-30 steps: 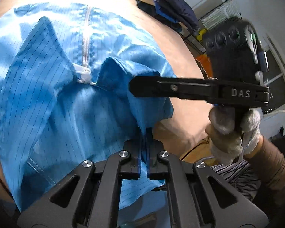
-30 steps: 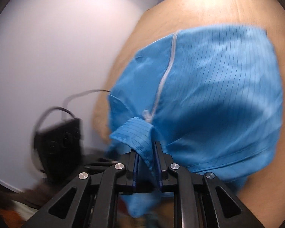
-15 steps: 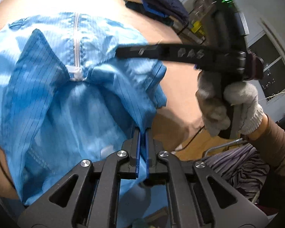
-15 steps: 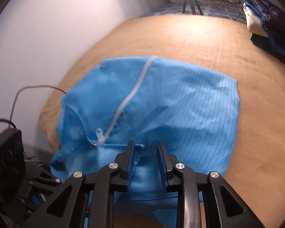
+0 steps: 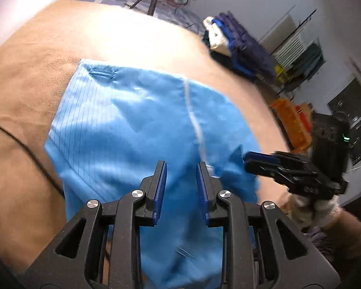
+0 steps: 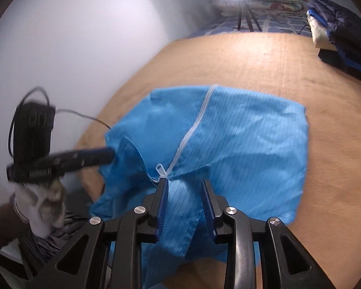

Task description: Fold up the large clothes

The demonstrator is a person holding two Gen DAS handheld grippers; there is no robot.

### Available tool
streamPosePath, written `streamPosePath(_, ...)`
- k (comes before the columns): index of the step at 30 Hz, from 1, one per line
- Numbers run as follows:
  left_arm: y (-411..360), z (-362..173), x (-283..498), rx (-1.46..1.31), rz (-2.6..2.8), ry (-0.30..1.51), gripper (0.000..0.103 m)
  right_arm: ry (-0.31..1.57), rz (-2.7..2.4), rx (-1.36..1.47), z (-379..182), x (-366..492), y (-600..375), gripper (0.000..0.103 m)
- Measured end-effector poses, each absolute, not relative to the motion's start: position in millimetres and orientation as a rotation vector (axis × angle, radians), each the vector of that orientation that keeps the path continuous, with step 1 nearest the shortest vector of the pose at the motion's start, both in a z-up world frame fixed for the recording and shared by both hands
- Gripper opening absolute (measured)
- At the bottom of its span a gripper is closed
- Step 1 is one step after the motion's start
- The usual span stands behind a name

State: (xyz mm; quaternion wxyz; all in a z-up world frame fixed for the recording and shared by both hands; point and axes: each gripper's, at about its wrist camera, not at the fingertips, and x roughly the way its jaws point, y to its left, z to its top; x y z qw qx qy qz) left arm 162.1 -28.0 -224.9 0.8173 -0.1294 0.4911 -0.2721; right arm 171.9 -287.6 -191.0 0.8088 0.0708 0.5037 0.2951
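Note:
A blue pinstriped garment (image 5: 132, 125) (image 6: 240, 132) with a white zipper (image 5: 192, 118) (image 6: 192, 130) lies spread on the tan blanket (image 5: 24, 72) (image 6: 252, 60). My left gripper (image 5: 180, 171) hovers over its near edge. Its jaws are opening and pinch nothing; the cloth shows below the gap. In the right wrist view the left gripper (image 6: 108, 154) points at the garment's left collar flap. My right gripper (image 6: 184, 185) (image 5: 248, 156) is also opening, just behind the zipper pull (image 6: 160, 168). A loose fold of collar cloth lies between its pads, unpressed.
A pile of dark blue clothes (image 5: 240, 45) (image 6: 337, 16) sits at the blanket's far right. A black cable (image 5: 24, 144) crosses the left edge. A tripod (image 6: 243, 16) under a bright lamp stands behind. An orange crate (image 5: 291, 122) is beside the bed. Gloved hands (image 5: 312, 209) (image 6: 45, 204) hold both grippers.
My left gripper let go of the blue cloth and drew back and up. The right jaws spread wider, and the collar sank onto the blanket.

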Motion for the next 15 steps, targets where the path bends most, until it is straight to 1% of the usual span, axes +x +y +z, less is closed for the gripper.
streamPosePath(4,-44.4,-263.8,162.1,-0.086,-0.524,1.078,0.023,1.088,0.561,-0.04,-210.5,169.8,-274.6,0.029)
streamPosePath(5,-46.0,-266.2,160.4,-0.063,-0.524,1.068,0.023,1.111,0.552,-0.068,-218.7,169.6,-273.6,0.027)
streamPosePath(8,-37.0,-254.1,159.0,-0.097,-0.522,1.086,0.023,1.118,0.535,-0.066,-220.1,165.5,-279.0,0.027)
streamPosePath(10,-22.8,-236.9,152.5,-0.135,-0.526,1.086,0.024,1.105,0.515,0.003,-207.5,156.8,-293.9,0.035)
streamPosePath(11,-15.1,-227.2,146.4,-0.138,-0.527,1.082,0.028,1.101,0.51,0.035,-203.0,152.4,-299.6,0.038)
streamPosePath(12,-9.7,-219.5,139.8,-0.135,-0.52,1.08,0.032,1.094,0.507,0.087,-195.5,143.9,-308.4,0.046)
streamPosePath(13,-4.3,-214.4,133.6,-0.135,-0.519,1.075,0.036,1.096,0.504,0.131,-189.7,134.5,-315.0,0.051)
streamPosePath(15,2.3,-204.1,116.6,-0.133,-0.55,1.073,0.036,1.102,0.507,0.178,-181.8,116.4,-319.8,0.051)
